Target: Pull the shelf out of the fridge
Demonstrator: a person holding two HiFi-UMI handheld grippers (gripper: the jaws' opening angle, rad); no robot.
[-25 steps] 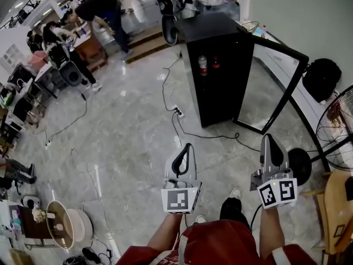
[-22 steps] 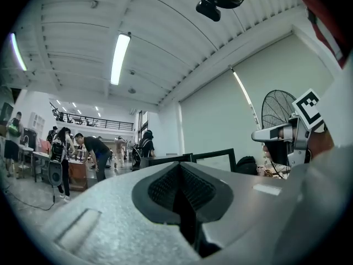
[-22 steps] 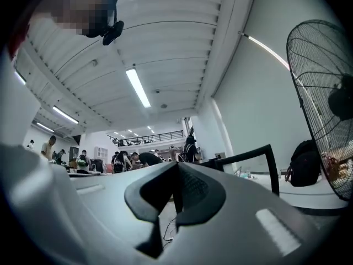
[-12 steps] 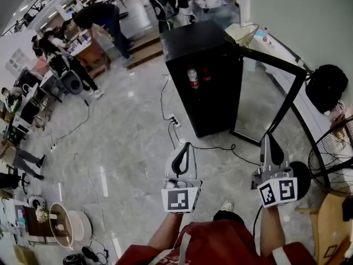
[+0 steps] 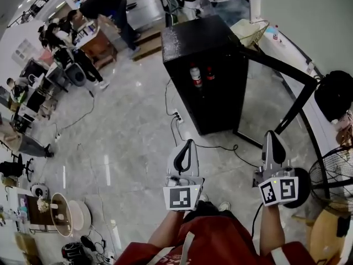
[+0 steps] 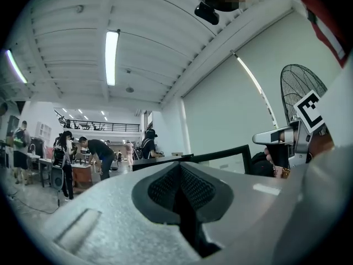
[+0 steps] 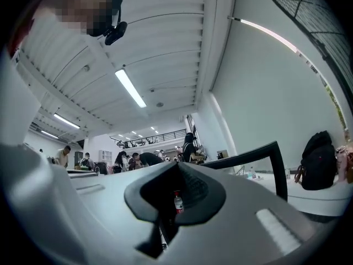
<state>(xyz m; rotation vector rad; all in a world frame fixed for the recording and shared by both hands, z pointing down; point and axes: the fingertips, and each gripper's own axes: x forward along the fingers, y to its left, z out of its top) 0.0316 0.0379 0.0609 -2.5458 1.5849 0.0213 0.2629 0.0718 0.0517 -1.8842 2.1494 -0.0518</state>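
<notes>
Fridge (image 5: 190, 40) open, 2 bottles (image 5: 195, 76) inside

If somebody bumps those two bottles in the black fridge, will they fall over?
Probably. The bottles stand upright in the fridge and look tall and narrow, so a bump could tip them. They look round, so a fallen one would likely roll. How heavy they are can't be seen.

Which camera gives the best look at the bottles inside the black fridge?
The head view: both bottles stand in plain sight inside the open fridge. The right gripper view shows only one of them, through the notch in its jaws. The left gripper view shows none, only the fridge's top edge.
</notes>
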